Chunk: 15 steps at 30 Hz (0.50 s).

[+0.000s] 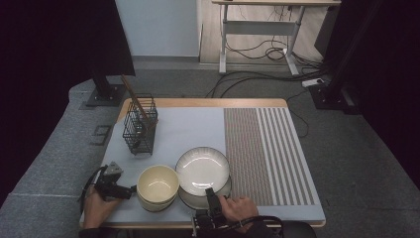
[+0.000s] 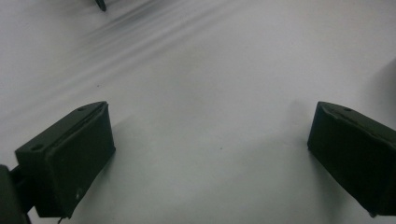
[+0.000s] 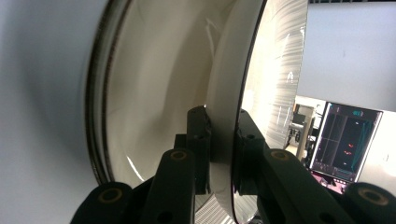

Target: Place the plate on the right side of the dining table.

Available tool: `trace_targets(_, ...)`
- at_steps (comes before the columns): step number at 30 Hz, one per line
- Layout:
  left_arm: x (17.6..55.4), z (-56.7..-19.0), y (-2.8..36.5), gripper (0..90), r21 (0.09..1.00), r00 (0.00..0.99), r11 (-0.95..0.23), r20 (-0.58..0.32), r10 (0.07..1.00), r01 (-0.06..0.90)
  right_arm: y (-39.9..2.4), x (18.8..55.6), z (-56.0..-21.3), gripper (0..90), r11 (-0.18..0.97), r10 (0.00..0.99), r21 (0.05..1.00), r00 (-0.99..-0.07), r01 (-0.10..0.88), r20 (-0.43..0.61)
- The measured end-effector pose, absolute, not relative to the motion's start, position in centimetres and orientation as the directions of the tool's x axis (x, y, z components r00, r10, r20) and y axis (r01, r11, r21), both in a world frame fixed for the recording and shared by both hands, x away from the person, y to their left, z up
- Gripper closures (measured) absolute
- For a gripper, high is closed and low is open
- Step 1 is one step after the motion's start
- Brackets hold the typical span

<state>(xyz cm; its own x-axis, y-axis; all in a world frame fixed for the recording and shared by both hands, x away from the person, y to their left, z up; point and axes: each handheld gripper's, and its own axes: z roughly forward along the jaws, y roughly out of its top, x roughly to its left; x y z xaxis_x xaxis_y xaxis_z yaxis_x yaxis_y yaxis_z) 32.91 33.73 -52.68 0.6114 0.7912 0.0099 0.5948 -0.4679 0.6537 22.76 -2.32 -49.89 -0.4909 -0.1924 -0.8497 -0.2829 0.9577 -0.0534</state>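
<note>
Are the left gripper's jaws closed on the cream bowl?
No, the left gripper stands wide open over bare cloth, nothing between its jaws.

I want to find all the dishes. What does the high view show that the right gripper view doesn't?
High view alone: a cream bowl, a black wire basket with wooden sticks, and the open left tool. Right gripper view alone: a lit screen in the background. Both: the right tool pinching the rim of the upper plate, lifted off the plate beneath.
</note>
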Motion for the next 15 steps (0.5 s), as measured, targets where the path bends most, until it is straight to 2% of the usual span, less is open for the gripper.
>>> trace_targets(15, 32.9, -52.7, 33.7, 0.3, 0.653, 0.611, -0.468, 0.01, 0.791, 0.595, -3.6, 23.7, -48.6, 80.1, 0.971, -0.155, -0.048, -0.469, -0.232, -0.869)
